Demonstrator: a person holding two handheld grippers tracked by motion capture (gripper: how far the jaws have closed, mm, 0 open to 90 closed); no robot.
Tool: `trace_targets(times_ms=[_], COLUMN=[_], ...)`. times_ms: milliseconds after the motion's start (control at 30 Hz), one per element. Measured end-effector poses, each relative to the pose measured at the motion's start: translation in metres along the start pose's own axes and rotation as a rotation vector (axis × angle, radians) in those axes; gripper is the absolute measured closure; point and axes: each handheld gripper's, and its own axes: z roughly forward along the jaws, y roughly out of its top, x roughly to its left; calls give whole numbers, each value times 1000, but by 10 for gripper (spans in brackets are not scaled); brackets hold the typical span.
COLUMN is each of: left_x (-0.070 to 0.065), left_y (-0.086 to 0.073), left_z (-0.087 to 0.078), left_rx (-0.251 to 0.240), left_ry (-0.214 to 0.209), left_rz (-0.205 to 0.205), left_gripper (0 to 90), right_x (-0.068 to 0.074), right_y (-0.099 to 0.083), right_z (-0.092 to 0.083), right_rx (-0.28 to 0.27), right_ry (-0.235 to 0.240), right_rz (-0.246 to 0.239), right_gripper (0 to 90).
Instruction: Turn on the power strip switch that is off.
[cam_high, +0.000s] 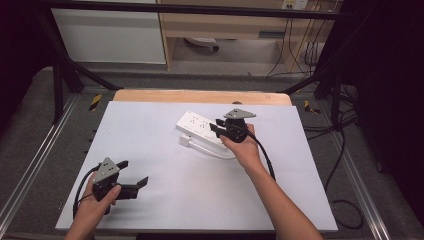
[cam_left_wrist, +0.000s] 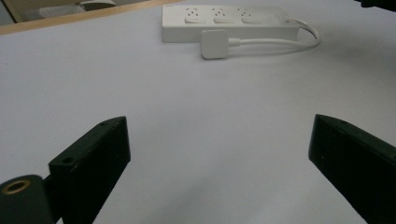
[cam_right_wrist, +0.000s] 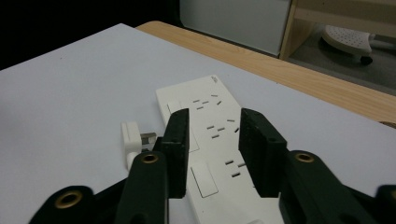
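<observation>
A white power strip (cam_high: 199, 124) lies at the back middle of the white table (cam_high: 210, 195). Its white plug (cam_high: 185, 141) rests on the table just in front of it, and its cable (cam_high: 216, 151) loops back to the strip's right end. My right gripper (cam_high: 215, 125) hangs over the strip's right part. In the right gripper view the jaws (cam_right_wrist: 215, 116) stand a little apart above the strip (cam_right_wrist: 187, 95), with nothing between them and the plug (cam_right_wrist: 133, 137) to their left. My left gripper (cam_high: 135, 172) stays at the front left, wide open (cam_left_wrist: 219, 123), facing the strip (cam_left_wrist: 229, 21) and plug (cam_left_wrist: 214, 44).
A wooden edge (cam_high: 200, 96) borders the table at the back. Black frame bars (cam_high: 60, 75) stand at both back corners. Cables (cam_high: 345, 200) trail on the floor to the right. A white cabinet (cam_high: 110, 35) and a shelf stand beyond the table.
</observation>
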Motion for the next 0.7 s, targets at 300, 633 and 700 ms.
trace_targets(times_ms=[300, 633, 700], left_x=[0, 0, 0], left_y=[0, 0, 0], left_z=[0, 0, 0], left_rx=[1, 2, 3], left_ry=[-1, -1, -2], left_rz=[-1, -2, -1], left_gripper=[55, 55, 55], right_x=[-2, -6, -7], right_y=[7, 13, 14], right_z=[-10, -22, -25], right_rx=[-3, -16, -18], right_ry=[-14, -23, -18], right_rz=[9, 45, 55], right_gripper=[518, 362, 347])
